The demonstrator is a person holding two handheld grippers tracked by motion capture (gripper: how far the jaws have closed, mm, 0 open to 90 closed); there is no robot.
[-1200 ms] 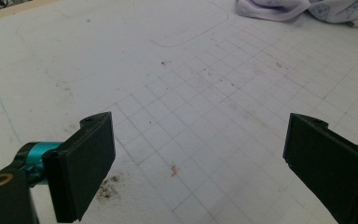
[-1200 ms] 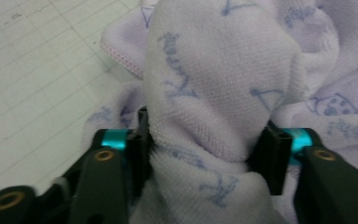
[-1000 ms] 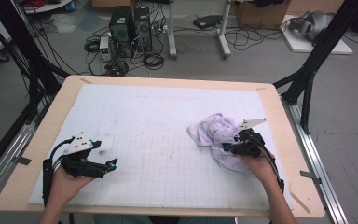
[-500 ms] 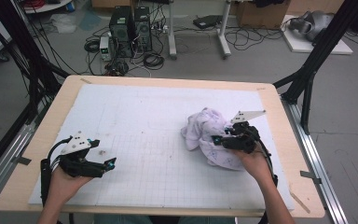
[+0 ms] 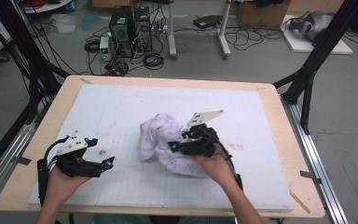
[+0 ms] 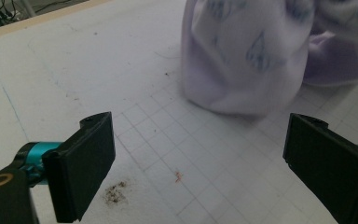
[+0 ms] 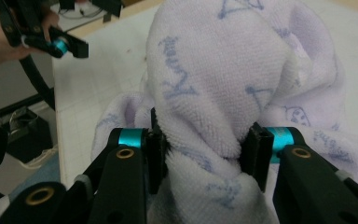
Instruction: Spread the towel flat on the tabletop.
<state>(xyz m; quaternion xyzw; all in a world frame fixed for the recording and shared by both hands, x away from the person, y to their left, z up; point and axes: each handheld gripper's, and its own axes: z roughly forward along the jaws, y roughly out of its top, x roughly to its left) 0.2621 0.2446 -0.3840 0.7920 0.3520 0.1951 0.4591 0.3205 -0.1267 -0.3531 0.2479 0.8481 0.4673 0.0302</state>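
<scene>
I see a lab floor strewn with cables and computer towers [image 5: 130,28] behind a wooden table [image 5: 270,93] topped with a white gridded mat [image 5: 121,112]. A lilac towel [image 5: 156,135] printed with blue letters lies bunched near the middle of the mat, a little toward my right. My right gripper [image 5: 177,142] is at the towel's near right side, and in the right gripper view [image 7: 203,149] a thick fold is pinched between the two pads, the cloth bulging up and over them and spilling away on both sides. Its jaws have just been opening a little, yet the fold is squeezed between them. The towel rises in a hump beyond the jaws and slopes down to the mat. My left gripper [image 5: 105,164] sits near the front left of the mat, well apart from the towel; in the left gripper view [image 6: 200,168] its jaws stand wide with only bare grid between them, the towel's near edge resting on the mat further ahead. A small dark smudge [image 6: 115,192] marks the mat beside one jaw.
</scene>
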